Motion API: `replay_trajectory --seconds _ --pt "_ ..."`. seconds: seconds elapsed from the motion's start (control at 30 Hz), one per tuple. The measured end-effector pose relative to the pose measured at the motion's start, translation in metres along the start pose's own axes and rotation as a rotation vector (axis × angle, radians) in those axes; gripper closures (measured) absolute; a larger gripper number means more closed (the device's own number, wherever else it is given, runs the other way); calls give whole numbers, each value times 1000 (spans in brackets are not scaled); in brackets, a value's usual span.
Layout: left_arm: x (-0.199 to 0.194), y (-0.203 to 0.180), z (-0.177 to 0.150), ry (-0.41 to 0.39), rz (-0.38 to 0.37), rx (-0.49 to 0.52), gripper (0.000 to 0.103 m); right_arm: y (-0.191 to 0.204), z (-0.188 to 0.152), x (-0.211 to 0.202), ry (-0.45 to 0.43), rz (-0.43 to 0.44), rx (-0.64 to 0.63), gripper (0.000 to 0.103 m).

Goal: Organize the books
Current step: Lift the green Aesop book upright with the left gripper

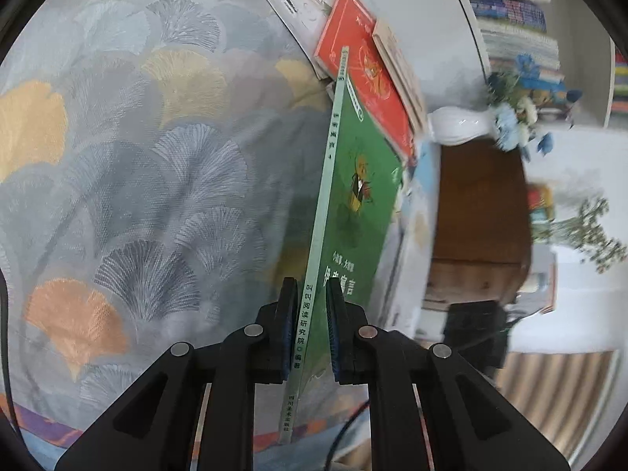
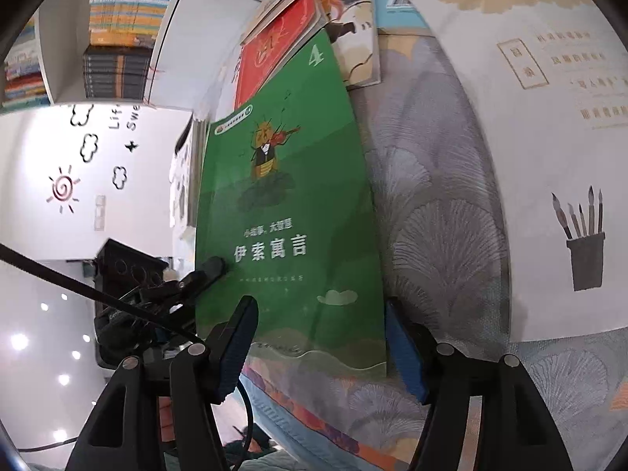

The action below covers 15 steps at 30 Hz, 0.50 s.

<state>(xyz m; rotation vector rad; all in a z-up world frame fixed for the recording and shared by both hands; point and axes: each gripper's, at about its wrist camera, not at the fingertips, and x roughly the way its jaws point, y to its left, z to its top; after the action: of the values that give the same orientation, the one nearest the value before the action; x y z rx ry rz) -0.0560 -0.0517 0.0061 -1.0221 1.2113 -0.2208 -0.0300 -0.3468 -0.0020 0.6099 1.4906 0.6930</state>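
Note:
A thin green book (image 1: 361, 196) with a violin-playing insect on its cover stands on edge over the leaf-patterned cloth (image 1: 137, 157). My left gripper (image 1: 310, 325) is shut on its pale spine near the lower end. In the right wrist view the same green book (image 2: 290, 196) shows its cover, and my right gripper (image 2: 320, 345) stands open astride its lower edge, pads apart from it. One black finger (image 2: 212, 267) of the left gripper grips the book's left edge. A red book (image 1: 361, 70) lies behind it in a loose pile.
More books (image 2: 353, 19) lie stacked at the far end of the cloth (image 2: 431, 216). A large white printed page (image 2: 549, 137) covers the right side. A white vase of blue flowers (image 1: 459, 125) stands beyond on brown furniture (image 1: 479, 204). Bookshelves (image 2: 117, 39) line the wall.

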Motion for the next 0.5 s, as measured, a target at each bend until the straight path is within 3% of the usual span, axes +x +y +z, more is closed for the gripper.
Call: replay_trajectory --seconds 0.1,0.3,0.43,0.5 --pt "-1 0 3 -31 -7 -18 93 8 -1 0 12 12 -6 38" --pt "-5 2 13 -4 -168 -103 93 20 -2 -16 11 126 0 37" --pt "-4 -9 11 -7 -178 -94 92 16 5 -15 13 164 26 37" --pt "-4 -7 13 -11 -237 -137 92 13 6 -13 14 164 31 37"
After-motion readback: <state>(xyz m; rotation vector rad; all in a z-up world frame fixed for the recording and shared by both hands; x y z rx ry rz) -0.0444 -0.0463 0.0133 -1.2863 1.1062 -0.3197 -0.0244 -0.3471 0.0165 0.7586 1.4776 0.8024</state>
